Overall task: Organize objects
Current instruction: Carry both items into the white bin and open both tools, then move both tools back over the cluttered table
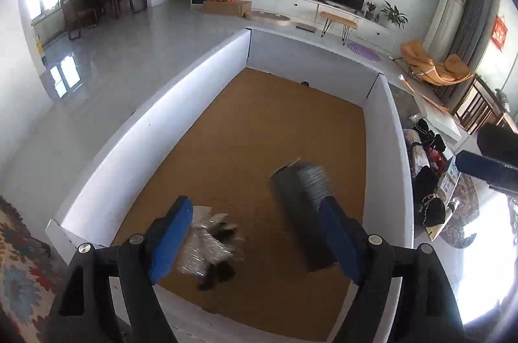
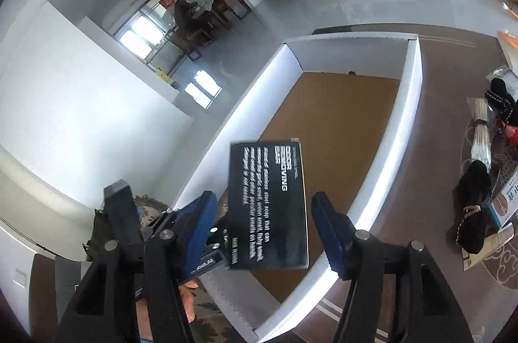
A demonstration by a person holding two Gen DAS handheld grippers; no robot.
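box: (image 2: 267,207) black carton, centre of right wrist view, over white tray (image 2: 411,129); I judge light, stiff, slick, take long edges.
right gripper: (image 2: 262,229) wide, pads clear of it.
left gripper: (image 1: 255,236) wide, empty; foil packet (image 1: 207,242) below.

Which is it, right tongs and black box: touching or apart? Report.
Apart. The right wrist view shows the black box between the open right tongs, with a visible gap beside each finger.

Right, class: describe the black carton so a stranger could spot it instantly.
Find the white-walled box with a cork-brown floor. Over its near end, between the right gripper and its blue fingers, is the black carton. Only it carries white lettering: ODOR REMOVING BAR.
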